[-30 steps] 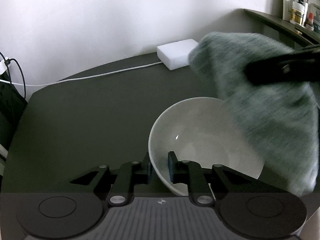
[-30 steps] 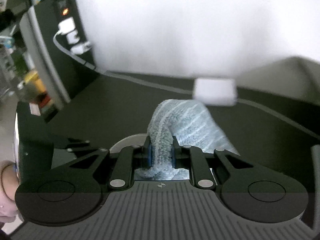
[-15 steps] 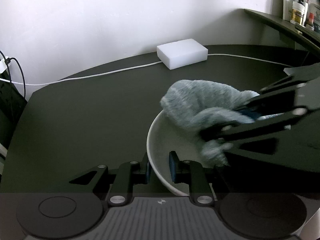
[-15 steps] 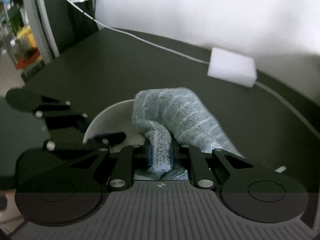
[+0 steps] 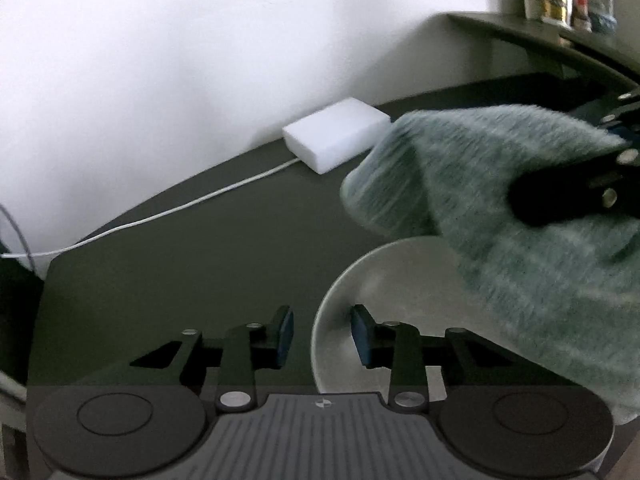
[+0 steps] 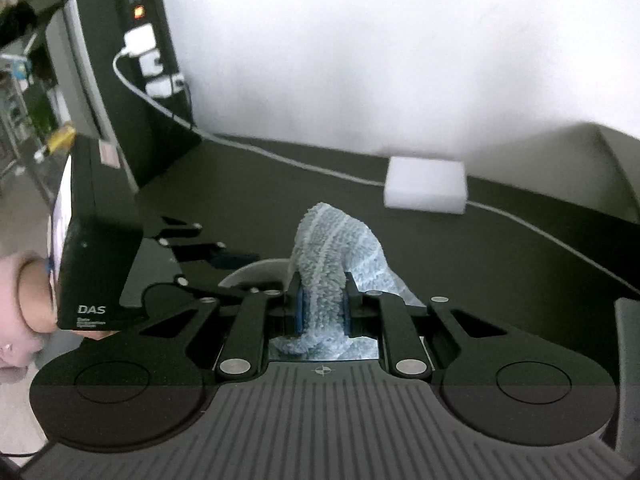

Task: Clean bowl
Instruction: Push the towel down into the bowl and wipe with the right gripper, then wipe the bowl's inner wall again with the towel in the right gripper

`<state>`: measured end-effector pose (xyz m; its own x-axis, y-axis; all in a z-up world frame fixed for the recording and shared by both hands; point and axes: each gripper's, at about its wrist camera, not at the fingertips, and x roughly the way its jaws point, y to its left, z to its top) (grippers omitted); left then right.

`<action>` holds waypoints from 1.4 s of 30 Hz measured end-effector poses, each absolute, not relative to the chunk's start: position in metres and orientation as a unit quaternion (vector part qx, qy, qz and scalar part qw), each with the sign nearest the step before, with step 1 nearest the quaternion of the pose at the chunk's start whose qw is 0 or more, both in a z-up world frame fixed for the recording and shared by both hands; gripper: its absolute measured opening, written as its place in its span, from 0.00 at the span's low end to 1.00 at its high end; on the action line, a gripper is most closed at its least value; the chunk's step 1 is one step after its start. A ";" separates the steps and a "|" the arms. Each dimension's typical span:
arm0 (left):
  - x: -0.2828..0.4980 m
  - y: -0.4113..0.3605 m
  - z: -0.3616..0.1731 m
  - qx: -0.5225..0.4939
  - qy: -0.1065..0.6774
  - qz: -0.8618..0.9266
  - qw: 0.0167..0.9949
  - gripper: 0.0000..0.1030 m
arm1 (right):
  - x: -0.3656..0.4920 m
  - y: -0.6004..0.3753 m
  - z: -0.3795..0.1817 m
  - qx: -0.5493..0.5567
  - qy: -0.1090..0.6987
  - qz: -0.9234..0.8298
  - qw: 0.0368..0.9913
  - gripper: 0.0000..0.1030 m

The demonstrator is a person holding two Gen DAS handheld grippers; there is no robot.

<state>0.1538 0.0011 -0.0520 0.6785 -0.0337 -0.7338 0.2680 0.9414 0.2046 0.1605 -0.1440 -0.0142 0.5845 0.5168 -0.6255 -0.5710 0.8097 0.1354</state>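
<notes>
We see the left tongs [image 5: 322, 336] spread wide, 1 finger either side of the white bowl [image 5: 384, 280] rim without pinching it, where 0.5 s ago they gripped that rim. The right tongs [image 6: 322, 308] stay pressed on the grey-blue cloth [image 6: 336, 256], which has risen out of the bowl and now hangs over its far edge, blurred by motion. The bowl sits on the dark counter [image 5: 200, 248], close in front of the left tongs. We read this as the end of a wiping pass: hold released, cloth withdrawn, the inside looking clean as far as we can see.

The left view gives us the bowl's pale interior, the open gap at the rim, and a white block [image 5: 336, 138] with its cable near the wall. The right view hides most of the bowl behind the cloth, yet it alone shows the cloth pinched between the blue pads [image 6: 300, 308], the person's hand [image 6: 24, 304] on the left device, and a power strip [image 6: 140, 12] with an orange light.
</notes>
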 end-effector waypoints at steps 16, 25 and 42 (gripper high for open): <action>0.127 0.002 -0.060 0.106 0.405 -0.034 0.908 0.14 | 0.189 -0.085 -0.066 -0.095 0.394 0.298 0.864 0.14; 0.124 0.004 -0.060 0.095 0.407 -0.038 0.908 0.15 | 0.164 -0.128 -0.023 -0.043 0.338 0.304 0.890 0.17; 0.123 0.001 -0.061 0.101 0.405 -0.033 0.908 0.17 | 0.162 -0.121 -0.036 -0.053 0.349 0.254 0.900 0.17</action>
<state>0.1232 0.0008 -0.0613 0.6694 0.0223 -0.7425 0.1418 0.9773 0.1572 0.1615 -0.1208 -0.0363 0.6266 0.4209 -0.6559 -0.4945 0.8652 0.0828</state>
